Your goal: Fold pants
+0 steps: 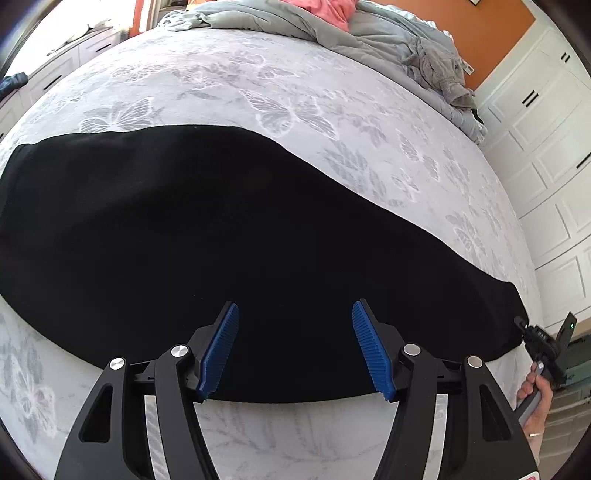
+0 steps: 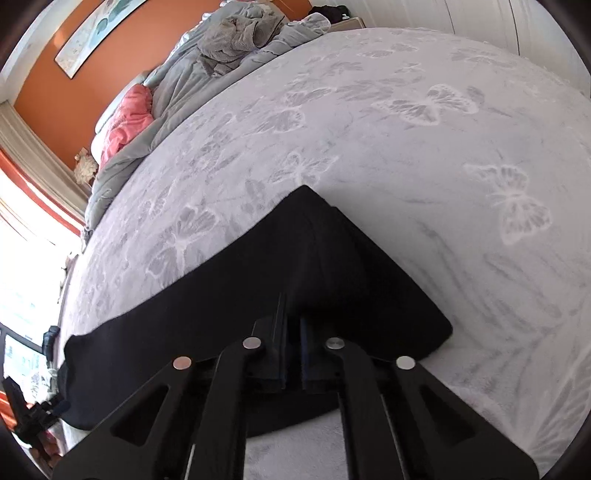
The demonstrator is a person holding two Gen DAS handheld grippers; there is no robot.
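Black pants lie flat across a grey butterfly-patterned bed cover, folded lengthwise into one long strip. My left gripper is open with its blue pads hovering over the pants' near edge, holding nothing. My right gripper is shut on the hem end of the pants and lifts a ridge of cloth there. In the left wrist view the right gripper shows at the pants' far right end.
A rumpled grey duvet and a pink cloth lie at the head of the bed. White cabinets stand to the right. A grey garment lies on the duvet. The bed cover stretches beyond the pants.
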